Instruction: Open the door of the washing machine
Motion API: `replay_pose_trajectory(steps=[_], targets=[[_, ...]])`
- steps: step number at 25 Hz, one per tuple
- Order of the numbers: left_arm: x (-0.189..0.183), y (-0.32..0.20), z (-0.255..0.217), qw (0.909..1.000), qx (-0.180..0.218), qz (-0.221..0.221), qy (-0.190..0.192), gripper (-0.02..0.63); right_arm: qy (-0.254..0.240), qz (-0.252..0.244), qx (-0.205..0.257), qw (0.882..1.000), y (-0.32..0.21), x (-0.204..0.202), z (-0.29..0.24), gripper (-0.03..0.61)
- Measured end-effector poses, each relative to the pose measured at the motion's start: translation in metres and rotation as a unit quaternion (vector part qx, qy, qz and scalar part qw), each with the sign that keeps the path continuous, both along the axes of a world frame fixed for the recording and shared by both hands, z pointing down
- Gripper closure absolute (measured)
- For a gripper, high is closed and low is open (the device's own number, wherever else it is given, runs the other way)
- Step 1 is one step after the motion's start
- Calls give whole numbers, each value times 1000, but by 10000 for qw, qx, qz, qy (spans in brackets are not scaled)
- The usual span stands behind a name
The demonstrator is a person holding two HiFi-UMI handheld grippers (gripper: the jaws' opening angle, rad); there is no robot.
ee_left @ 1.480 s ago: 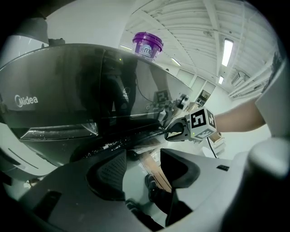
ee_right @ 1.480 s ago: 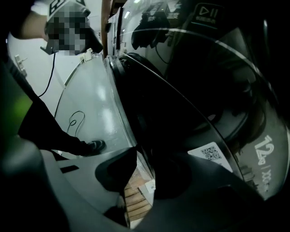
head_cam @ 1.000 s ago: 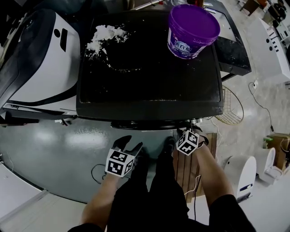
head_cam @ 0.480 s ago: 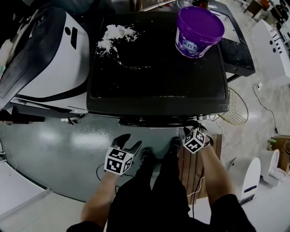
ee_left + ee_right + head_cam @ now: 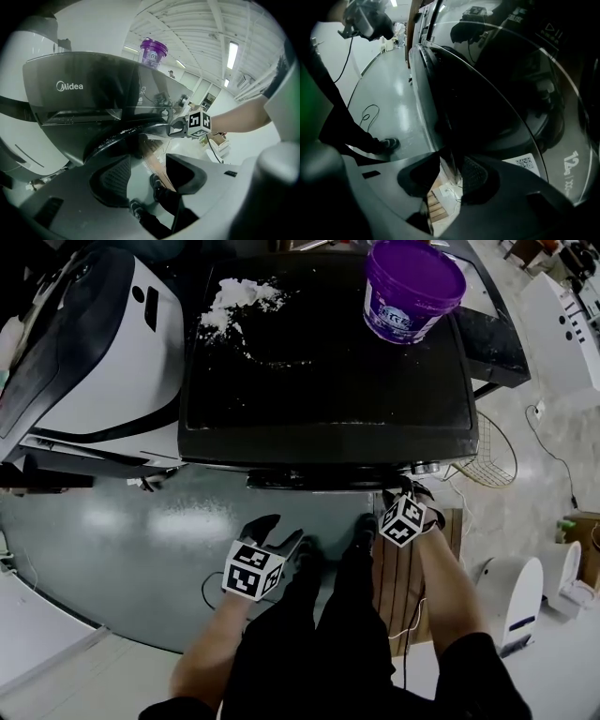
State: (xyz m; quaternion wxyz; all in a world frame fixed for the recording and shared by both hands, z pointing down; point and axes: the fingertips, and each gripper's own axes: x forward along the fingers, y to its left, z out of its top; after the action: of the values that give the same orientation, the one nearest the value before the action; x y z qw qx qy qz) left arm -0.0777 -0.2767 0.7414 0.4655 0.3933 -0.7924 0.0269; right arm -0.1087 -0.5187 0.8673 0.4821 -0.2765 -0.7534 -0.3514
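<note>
Right gripper point(image 5: 453, 173) had just been easing its jaws open, otherwise parked at the same door edge as a second before. The rim of the round dark-glass door point(image 5: 487, 108) stood between its jaws. The jaws were slightly apart, with a sliver of light between the rim and the left pad, so it was a loose straddle and not a clamp.

Head view: the door sat on the 6 o'clock face of the black front-loading washing machine point(image 5: 328, 381), tucked under the top's overhang. The right gripper was at the door's 3 o'clock end. Whether the door was shut or barely ajar, I couldn't tell.

Left gripper point(image 5: 149, 177) hung over the glossy grey floor point(image 5: 141, 549) at about 7 o'clock from the door, well apart from it. Its jaws were parted and held nothing (only floor and the person's shoes showed through the gap).

On the machine's top, a purple plastic tub point(image 5: 412, 287) stood at 1 o'clock and a spill of white powder point(image 5: 239, 298) lay at 11 o'clock. A white rounded appliance point(image 5: 103, 352) stood just beside the machine at 9 o'clock. A slatted wooden pallet point(image 5: 394, 587) lay on the floor under the right arm.
</note>
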Motion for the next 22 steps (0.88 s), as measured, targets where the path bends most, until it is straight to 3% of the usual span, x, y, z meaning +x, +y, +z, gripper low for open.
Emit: replay_pose_trajectory(steps=[5, 8, 12, 16, 19, 22], targets=[[8, 13, -4, 10000, -62, -13, -11, 364, 170, 41, -47, 9998, -2, 8, -2, 439], [8, 22, -1, 9999, -42, -117, 29, 364, 482, -85, -460, 9977, 12, 52, 1, 460], [28, 21, 4, 9997, 2, -56, 222, 365, 391, 414, -674, 9961, 34, 101, 3, 456], [38, 12, 2, 9996, 19, 18, 265, 365, 503, 913, -651, 9924, 40, 110, 6, 445], [42, -1, 1, 9995, 3, -55, 312, 365, 576, 1239, -900, 9865, 45, 120, 6, 436], [48, -17, 4, 9985, 61, -341, 421, 364, 714, 1227, -1237, 9821, 52, 132, 4, 434]])
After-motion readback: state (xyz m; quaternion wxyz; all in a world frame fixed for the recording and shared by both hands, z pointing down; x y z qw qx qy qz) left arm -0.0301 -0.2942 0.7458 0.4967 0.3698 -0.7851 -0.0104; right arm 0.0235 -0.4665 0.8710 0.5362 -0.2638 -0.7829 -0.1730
